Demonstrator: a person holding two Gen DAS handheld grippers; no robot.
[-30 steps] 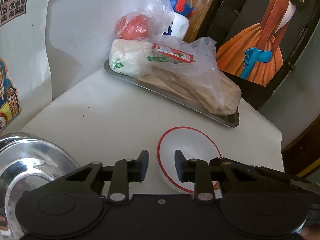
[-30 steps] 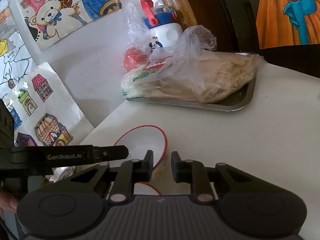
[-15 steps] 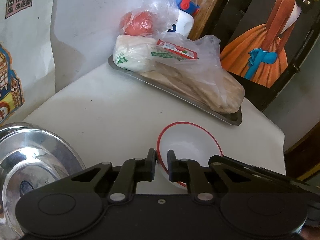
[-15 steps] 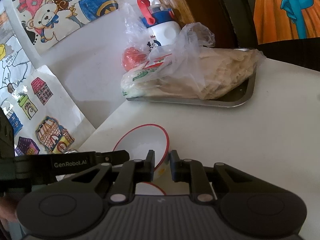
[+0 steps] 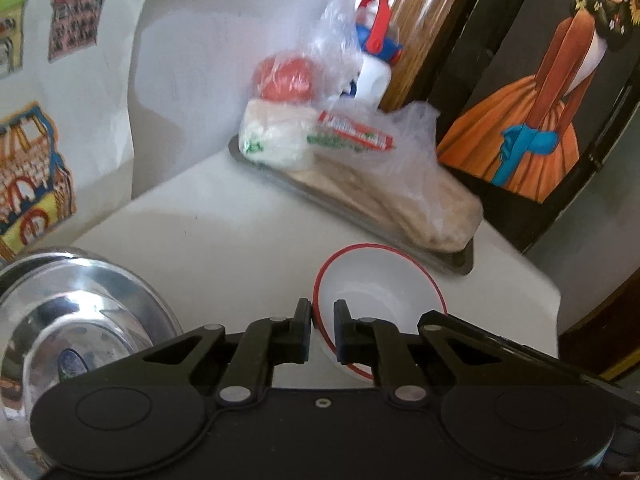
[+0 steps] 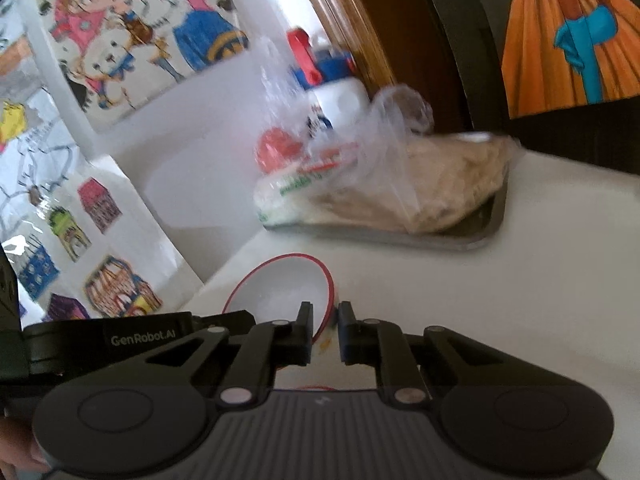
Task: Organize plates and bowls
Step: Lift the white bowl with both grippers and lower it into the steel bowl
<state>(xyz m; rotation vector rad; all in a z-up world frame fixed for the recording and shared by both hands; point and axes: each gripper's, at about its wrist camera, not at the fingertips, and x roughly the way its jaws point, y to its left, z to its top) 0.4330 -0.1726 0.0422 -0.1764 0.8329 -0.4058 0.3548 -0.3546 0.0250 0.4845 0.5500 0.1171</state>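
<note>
A white bowl (image 5: 380, 280) with a red rim sits just ahead of both grippers on the white table (image 5: 224, 224). My left gripper (image 5: 322, 320) is shut on its near left rim. My right gripper (image 6: 324, 322) pinches the opposite rim of the same bowl (image 6: 280, 288), its jaws closing tight on the edge. In the right wrist view the left gripper's black body (image 6: 120, 338) lies at the left. A second red arc (image 6: 316, 387) peeks out under the right gripper; what it belongs to is hidden.
A shiny steel bowl (image 5: 80, 320) stands at the near left. A metal tray (image 5: 460, 260) of bagged food (image 5: 360, 160) fills the table's back, with a white bottle (image 5: 376, 76) behind it. Drawings hang on the wall to the left, and a dark painted panel stands at the right.
The left jaws have closed onto the bowl's rim. The right jaws have tightened on the far rim, and the right gripper has risen slightly; its view is now blurred.
</note>
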